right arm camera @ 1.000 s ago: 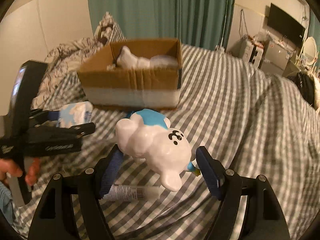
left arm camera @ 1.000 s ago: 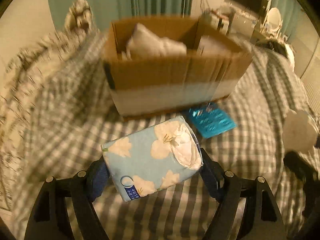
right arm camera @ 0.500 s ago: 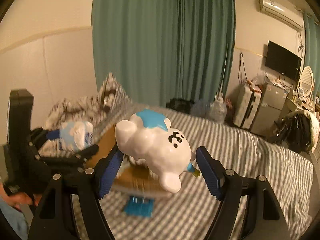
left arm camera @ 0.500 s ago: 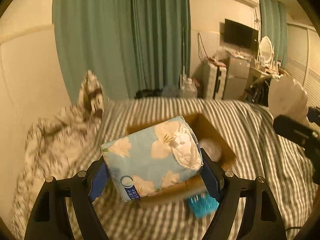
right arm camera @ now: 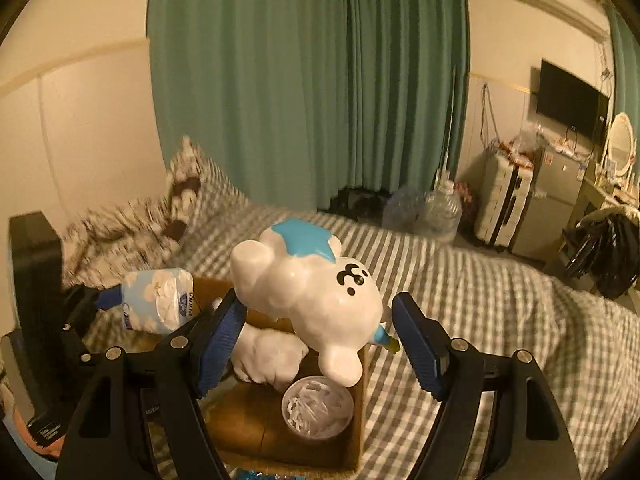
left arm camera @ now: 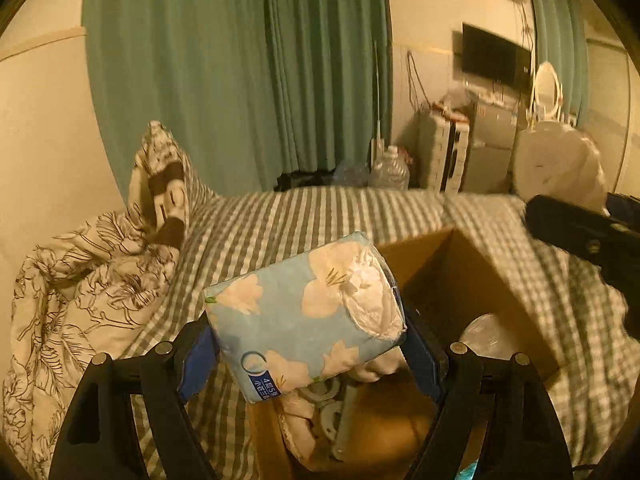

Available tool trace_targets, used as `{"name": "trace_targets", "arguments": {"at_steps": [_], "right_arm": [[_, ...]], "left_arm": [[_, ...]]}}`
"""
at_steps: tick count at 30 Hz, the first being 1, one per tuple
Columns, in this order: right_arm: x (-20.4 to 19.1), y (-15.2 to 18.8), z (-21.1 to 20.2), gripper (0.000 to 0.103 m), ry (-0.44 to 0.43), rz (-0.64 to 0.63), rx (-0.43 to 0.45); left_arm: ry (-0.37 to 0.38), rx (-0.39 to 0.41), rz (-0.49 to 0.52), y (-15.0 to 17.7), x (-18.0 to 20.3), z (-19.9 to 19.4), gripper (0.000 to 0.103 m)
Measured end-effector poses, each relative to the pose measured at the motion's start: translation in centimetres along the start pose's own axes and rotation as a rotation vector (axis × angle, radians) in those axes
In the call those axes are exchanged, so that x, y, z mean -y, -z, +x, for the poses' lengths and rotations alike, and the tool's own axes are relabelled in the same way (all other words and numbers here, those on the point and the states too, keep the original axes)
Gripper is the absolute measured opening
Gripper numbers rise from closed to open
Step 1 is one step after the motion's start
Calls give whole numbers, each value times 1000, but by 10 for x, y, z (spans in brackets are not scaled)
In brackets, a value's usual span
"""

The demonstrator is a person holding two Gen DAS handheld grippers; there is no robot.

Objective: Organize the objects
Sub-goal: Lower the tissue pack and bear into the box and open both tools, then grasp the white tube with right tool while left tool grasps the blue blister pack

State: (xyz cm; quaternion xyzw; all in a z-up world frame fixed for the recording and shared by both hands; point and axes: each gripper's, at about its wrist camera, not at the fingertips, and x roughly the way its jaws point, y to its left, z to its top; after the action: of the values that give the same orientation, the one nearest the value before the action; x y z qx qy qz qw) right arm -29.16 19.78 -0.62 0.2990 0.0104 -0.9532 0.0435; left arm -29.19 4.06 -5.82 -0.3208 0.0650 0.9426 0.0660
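Note:
My left gripper [left arm camera: 308, 350] is shut on a blue tissue pack with white flowers [left arm camera: 304, 316] and holds it over the near left part of an open cardboard box [left arm camera: 472, 280] on the bed. My right gripper [right arm camera: 320, 344] is shut on a white bear-like toy with a blue star [right arm camera: 312, 292] and holds it above the same box [right arm camera: 356, 412]. The left gripper with the tissue pack [right arm camera: 158, 300] also shows at the left of the right wrist view. The toy [left arm camera: 560, 168] shows at the right of the left wrist view.
In the box lie a white soft item [right arm camera: 266, 354] and a round clear tub of small white pieces [right arm camera: 318, 406]. The bed has a grey checked cover [right arm camera: 500, 292] and a floral duvet [left arm camera: 80, 292]. A blue packet [right arm camera: 256, 474] lies before the box. Green curtains hang behind.
Both grippers have risen from the bed and moved forward over the box, each still holding its object. The box interior now lies below the fingers.

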Motion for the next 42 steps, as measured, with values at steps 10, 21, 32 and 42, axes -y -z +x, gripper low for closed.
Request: {"name": "trace_targets", "arguments": {"at_steps": [10, 21, 32, 42], "right_arm": [[1, 13, 36, 87, 10, 34, -43], [0, 2, -46, 98, 77, 38, 60], [4, 37, -166, 98, 158, -36, 53], [-9, 124, -184, 98, 112, -99, -57]], "left_arm": [[42, -19, 25, 12, 4, 12, 84], [78, 65, 59, 10, 18, -38, 102], [132, 53, -2, 13, 16, -125, 102], [87, -57, -18, 87, 17, -155, 102]]}}
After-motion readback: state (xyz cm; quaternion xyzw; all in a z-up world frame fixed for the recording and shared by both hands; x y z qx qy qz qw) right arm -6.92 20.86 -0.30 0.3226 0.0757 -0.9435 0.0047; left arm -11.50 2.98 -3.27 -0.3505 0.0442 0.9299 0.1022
